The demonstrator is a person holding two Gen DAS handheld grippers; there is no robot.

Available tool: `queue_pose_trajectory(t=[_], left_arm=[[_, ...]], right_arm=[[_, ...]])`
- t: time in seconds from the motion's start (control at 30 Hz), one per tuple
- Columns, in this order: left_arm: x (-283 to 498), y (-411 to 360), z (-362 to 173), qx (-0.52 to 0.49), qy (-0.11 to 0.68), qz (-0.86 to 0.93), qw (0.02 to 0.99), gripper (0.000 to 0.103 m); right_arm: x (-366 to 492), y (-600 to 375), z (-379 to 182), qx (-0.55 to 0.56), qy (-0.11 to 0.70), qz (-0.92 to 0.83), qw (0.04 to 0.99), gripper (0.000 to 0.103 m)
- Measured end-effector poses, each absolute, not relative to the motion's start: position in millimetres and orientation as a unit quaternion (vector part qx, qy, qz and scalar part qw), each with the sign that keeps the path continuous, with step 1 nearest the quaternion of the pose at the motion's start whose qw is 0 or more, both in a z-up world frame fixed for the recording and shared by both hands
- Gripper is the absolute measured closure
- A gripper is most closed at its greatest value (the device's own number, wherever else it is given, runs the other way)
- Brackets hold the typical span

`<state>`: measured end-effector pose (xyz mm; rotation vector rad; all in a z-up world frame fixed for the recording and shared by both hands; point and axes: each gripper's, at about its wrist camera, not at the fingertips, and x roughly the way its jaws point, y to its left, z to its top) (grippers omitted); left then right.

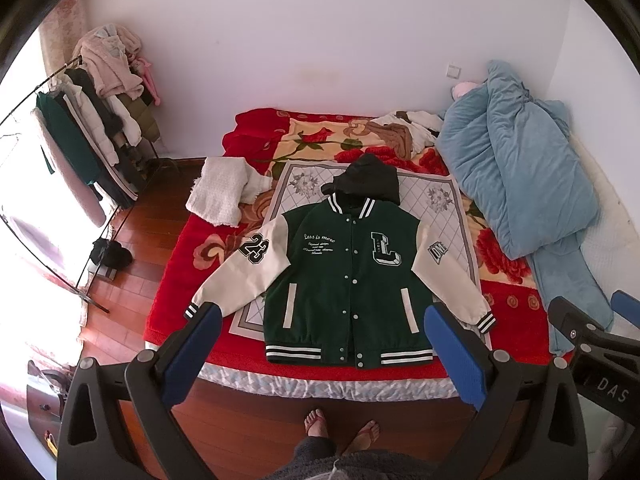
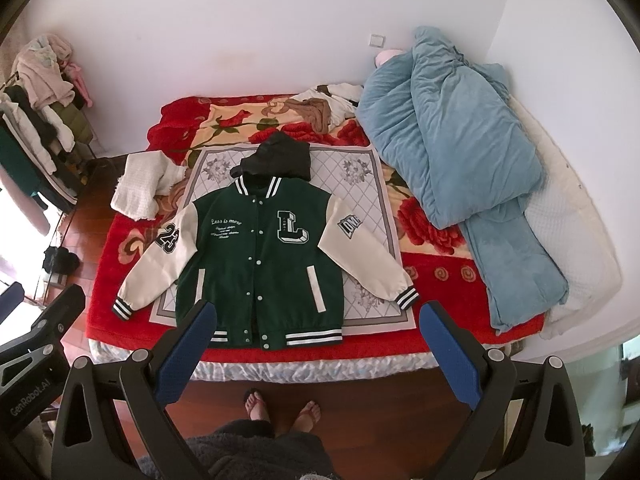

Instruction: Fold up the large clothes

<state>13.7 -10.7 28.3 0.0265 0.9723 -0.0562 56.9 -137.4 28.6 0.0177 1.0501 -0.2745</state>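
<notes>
A green varsity jacket with cream sleeves and a black hood lies flat, face up and buttoned, on a quilted mat on the bed. Both sleeves spread outward. My left gripper hangs high above the bed's near edge, open, nothing between its blue pads. My right gripper is likewise open and empty, held above the jacket's hem. Each gripper shows at the edge of the other's view.
A red floral blanket covers the bed. A blue quilt is heaped on the right, a white knit at the left edge, more clothes at the head. A clothes rack stands left. A person's feet are on the wooden floor.
</notes>
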Motion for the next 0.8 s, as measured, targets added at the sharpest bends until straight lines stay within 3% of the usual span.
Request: queue_pose_trajectory(t=[0.8], left_arm=[[16, -13, 35, 0.014, 0.463, -0.028, 0.886, 0.0]], right_arm=[[59, -135, 38, 0.006, 0.494, -0.13, 0.86, 0.001]])
